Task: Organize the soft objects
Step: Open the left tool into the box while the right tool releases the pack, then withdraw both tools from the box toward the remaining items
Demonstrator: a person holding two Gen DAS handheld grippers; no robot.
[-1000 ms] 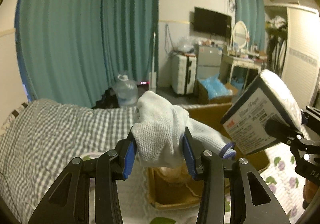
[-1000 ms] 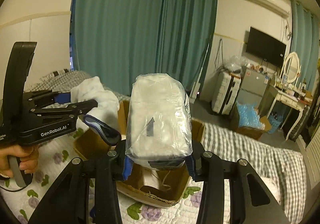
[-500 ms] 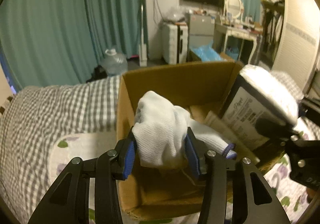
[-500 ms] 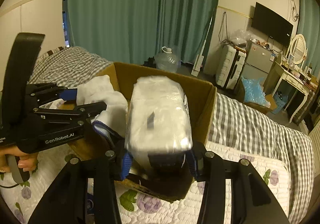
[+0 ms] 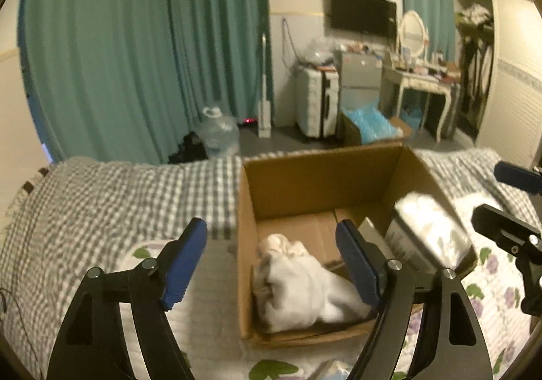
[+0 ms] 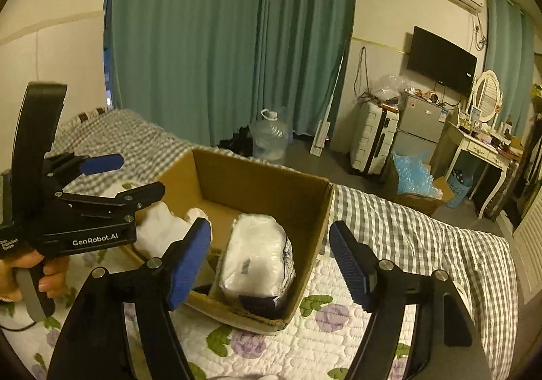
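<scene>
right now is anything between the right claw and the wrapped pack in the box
Nothing visible. The right claw is open above the cardboard box, and the plastic-wrapped pack lies inside, in plain sight between its fingers. The white cloth sits apart, under the open left claw.

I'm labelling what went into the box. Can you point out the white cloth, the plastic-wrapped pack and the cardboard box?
white cloth (image 5: 305, 292), left wrist view, middle of the bundle.
plastic-wrapped pack (image 6: 257, 251), right wrist view, its clear-wrapped top face.
cardboard box (image 6: 264, 190), right wrist view, inner face of the far wall.
</scene>
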